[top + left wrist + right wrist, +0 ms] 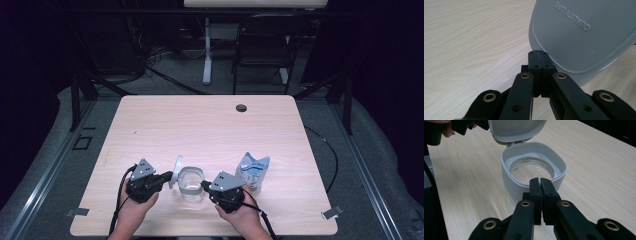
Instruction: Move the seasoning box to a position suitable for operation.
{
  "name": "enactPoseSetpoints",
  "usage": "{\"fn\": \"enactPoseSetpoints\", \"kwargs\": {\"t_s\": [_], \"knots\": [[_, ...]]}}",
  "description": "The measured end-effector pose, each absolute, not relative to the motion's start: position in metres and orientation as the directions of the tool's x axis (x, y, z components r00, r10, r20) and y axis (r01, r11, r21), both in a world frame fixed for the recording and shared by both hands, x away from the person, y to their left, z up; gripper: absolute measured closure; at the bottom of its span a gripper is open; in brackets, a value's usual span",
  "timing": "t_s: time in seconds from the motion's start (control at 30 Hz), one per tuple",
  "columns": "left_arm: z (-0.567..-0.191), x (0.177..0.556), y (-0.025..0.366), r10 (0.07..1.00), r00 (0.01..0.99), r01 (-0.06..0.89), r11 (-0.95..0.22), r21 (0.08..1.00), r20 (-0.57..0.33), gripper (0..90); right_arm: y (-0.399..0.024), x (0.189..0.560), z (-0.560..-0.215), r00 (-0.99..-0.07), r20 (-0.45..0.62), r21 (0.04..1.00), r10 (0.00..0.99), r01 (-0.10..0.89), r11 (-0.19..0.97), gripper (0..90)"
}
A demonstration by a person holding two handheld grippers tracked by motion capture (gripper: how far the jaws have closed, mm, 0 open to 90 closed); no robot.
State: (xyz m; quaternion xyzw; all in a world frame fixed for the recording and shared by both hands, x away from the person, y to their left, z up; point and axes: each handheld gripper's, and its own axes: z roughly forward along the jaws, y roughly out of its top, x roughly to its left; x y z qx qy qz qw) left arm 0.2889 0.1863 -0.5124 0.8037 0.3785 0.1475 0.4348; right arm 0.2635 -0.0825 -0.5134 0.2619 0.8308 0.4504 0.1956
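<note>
On the near half of the pale wooden table point(210, 125), the work sits between the person's two hands. At the left, the left hand point(135, 207) carries the left gripper point(167, 176), which points rightward toward the lid point(177, 170). Seen in the left gripper view, its two black jaws are pressed together with no visible gap, their tips at the lower edge of the grey lid point(584, 35), whose face bears raised lettering; whether they nip that edge cannot be told. The lid stands up, tilted, hinged at the left side of the container.

Just right of the lid stands the white container point(191, 186), square with rounded corners, open at the top; the right gripper view shows a clear round insert inside the container point(534, 170).

Right of it, the right hand point(240, 212) holds the right gripper point(204, 186), aimed leftward at the container's right wall. Its jaws stand almost together, a thin slit between them, tips at the near rim point(540, 181), with nothing seen between the pads.

Farther right, a blue-and-white pouch point(252, 170) lies on the table, just beyond the right gripper.
</note>
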Motion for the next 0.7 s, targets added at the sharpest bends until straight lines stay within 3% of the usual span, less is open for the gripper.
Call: {"fn": "enactPoseSetpoints", "kwargs": {"t_s": [0.7], "knots": [[-0.5095, 0.2854, 0.1889, 0.71, 0.7, 0.462, -0.366, 0.807, -0.079, 90.0, -0.0816, 0.262, -0.5121, -0.79, -0.093, 0.849, 0.607, 0.256, 0.462, 88.4]]}}
